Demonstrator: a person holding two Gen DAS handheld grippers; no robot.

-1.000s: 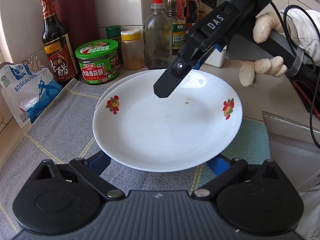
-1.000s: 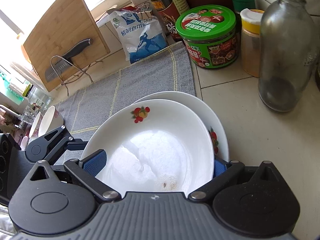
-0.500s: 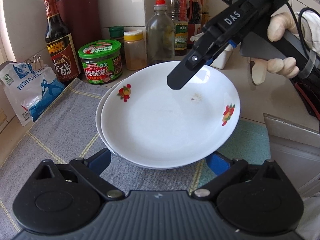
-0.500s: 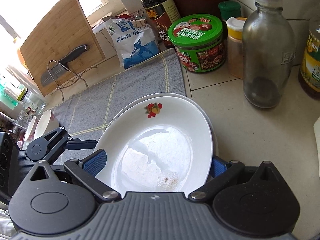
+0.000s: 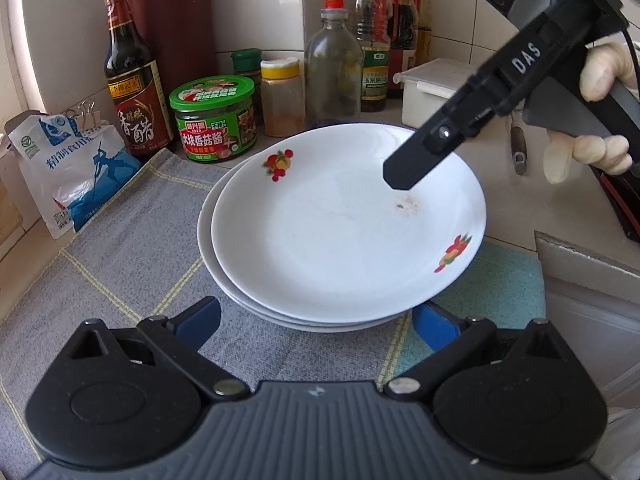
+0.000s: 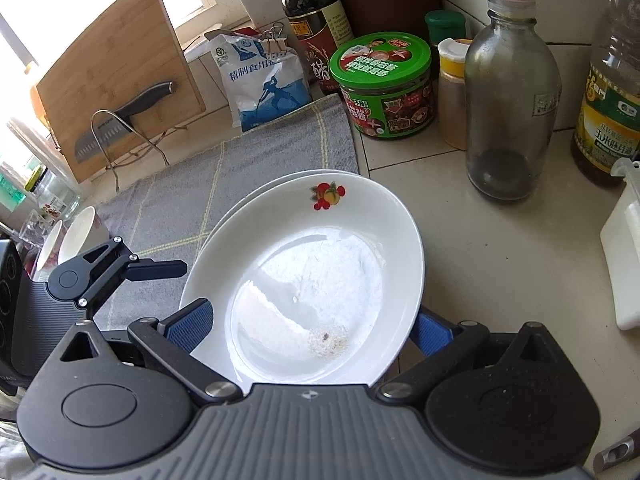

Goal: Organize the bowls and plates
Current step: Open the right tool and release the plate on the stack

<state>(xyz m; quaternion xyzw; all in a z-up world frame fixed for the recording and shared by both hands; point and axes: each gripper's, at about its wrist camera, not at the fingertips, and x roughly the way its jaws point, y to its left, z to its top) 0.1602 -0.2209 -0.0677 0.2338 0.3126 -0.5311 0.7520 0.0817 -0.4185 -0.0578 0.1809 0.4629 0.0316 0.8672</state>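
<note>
Grey cloth [image 5: 120, 272] covers most of the counter, with both plates sitting at its far end near the green jar [image 5: 214, 120]. Over the last second the top plate [image 5: 344, 232] has come down from a tilt onto the bottom plate [image 5: 208, 236] — so the stacking step looks basically done. Left gripper [image 5: 316, 322] and right gripper [image 6: 308, 324] both have their blue pads spread wide either side of the rim, not pinching anything. Tiny brown speck [image 6: 326, 338] in the plate. Two bowls [image 6: 68, 240] wait off left — probably next.

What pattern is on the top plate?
White top plate with small red-orange fruit prints on the rim, clearest in the left wrist view.
</note>
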